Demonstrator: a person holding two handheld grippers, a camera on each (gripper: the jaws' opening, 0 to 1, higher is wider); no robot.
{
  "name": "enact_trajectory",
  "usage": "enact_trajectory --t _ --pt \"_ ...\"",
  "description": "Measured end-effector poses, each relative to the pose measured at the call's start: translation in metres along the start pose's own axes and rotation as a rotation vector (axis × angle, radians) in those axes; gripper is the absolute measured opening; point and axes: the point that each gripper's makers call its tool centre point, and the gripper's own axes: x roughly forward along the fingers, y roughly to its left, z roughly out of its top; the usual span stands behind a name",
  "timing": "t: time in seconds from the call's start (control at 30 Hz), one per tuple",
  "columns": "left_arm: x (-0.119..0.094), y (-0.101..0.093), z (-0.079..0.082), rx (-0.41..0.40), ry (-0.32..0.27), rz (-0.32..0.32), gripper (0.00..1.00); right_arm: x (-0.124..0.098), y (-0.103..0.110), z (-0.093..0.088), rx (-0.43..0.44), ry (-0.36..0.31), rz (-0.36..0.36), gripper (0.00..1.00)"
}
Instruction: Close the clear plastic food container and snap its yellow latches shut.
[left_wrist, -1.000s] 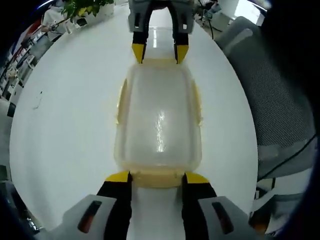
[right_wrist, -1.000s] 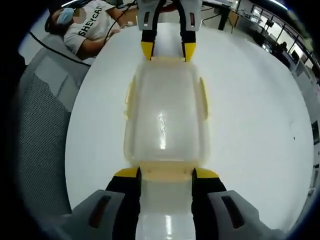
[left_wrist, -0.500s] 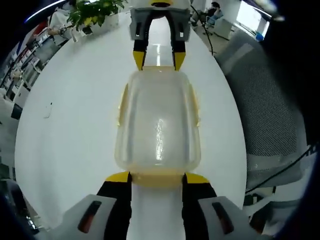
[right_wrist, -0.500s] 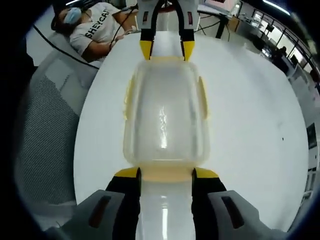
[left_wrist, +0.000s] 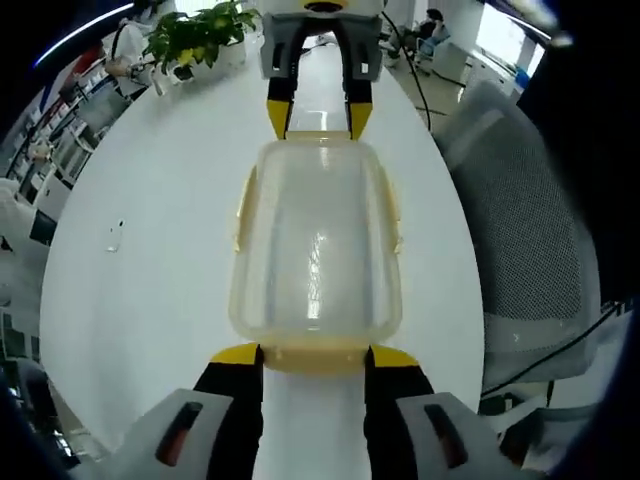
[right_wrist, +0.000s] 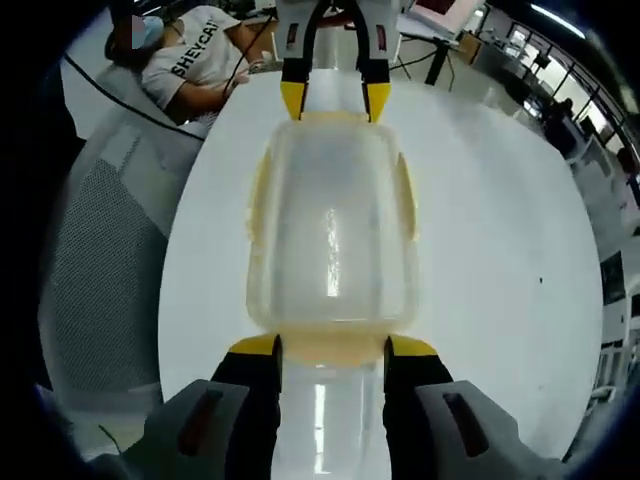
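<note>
The clear plastic container (left_wrist: 315, 240) has its lid on and hangs lengthwise between my two grippers, above the round white table (left_wrist: 150, 250). My left gripper (left_wrist: 315, 355) grips the yellow latch at its near end, one jaw on each side. At the far end my right gripper (left_wrist: 310, 118) holds the opposite latch the same way. In the right gripper view the container (right_wrist: 332, 225) runs from my right gripper (right_wrist: 332, 347) up to the left gripper (right_wrist: 335, 102). Yellow side latches (left_wrist: 243, 205) lie flat along both long sides.
A grey mesh chair (left_wrist: 540, 200) stands beside the table. A potted plant (left_wrist: 190, 25) sits at the far edge and a small object (left_wrist: 115, 235) lies on the tabletop. A person in a white shirt (right_wrist: 190, 55) is behind the table, near another chair (right_wrist: 100, 230).
Both views now take in more of the table and room while the container keeps its place between the jaws. Container and grippers have risen together.
</note>
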Motion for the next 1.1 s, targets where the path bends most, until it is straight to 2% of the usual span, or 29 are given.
enact_trajectory --t 0.27,0.6,0.77,1.1 --pt "0.006 0.000 0.007 -0.002 0.012 -0.001 0.34 0.000 0.001 -0.010 -0.003 -0.001 0.005 0.37" --pt "0.014 -0.006 0.016 -0.036 0.042 -0.003 0.34 0.000 0.003 -0.023 -0.014 -0.038 0.038 0.37" --pt "0.023 -0.008 0.027 -0.050 0.056 -0.003 0.34 -0.002 0.004 -0.036 -0.029 -0.023 0.029 0.37" --pt "0.039 -0.012 0.054 -0.080 0.054 0.007 0.34 -0.011 0.003 -0.066 -0.043 -0.041 0.041 0.36"
